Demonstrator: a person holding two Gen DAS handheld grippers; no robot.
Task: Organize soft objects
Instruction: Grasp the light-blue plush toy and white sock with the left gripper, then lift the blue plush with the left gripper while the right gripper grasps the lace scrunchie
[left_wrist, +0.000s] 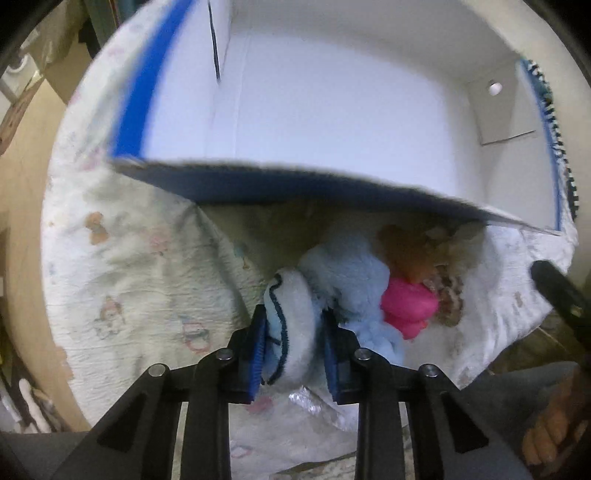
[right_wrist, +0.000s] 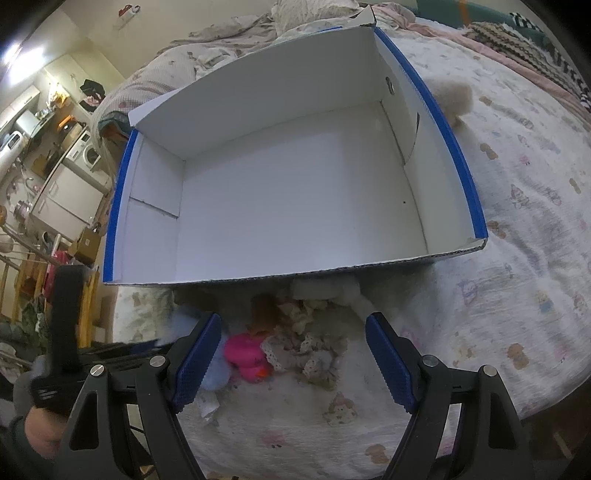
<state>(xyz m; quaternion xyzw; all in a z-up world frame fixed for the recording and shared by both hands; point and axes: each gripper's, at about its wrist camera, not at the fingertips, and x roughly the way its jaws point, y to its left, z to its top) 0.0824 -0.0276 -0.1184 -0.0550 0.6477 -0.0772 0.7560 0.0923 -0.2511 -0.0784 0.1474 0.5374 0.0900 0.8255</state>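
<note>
1. Two grippers work over a small heap of soft toys on a printed sheet (right_wrist: 517, 236), just in front of a white box (right_wrist: 280, 199) with blue outer walls.
2. Left gripper (left_wrist: 293, 328): its blue pads are pressed against both sides of a pale blue plush (left_wrist: 291, 325) with dark stitching, so it grips that toy. The toy bulges out ahead of the fingertips and appears to rest on the heap, not yet lifted.
3. Right gripper (right_wrist: 295, 354): its fingers stand wide apart and hold nothing. Between and just ahead of them lie a pink toy (right_wrist: 245, 356) and a lace-trimmed cloth toy (right_wrist: 314, 350); neither pad touches them.
4. Beyond the right fingertips, against the box's near wall, sit an orange-brown toy (right_wrist: 264, 308) and something white and fluffy (right_wrist: 332, 290). A cream fluffy thing (right_wrist: 456, 98) lies well off to the right of the box.
5. Progress, as I judge it: the box floor is bare in both views, so nothing has been put away. The task is at its start, with the first pick in hand.
6. Left to do: lift the blue plush over the near wall and drop it in, then the pink, lace, orange and white pieces, and probably the cream one.
</note>
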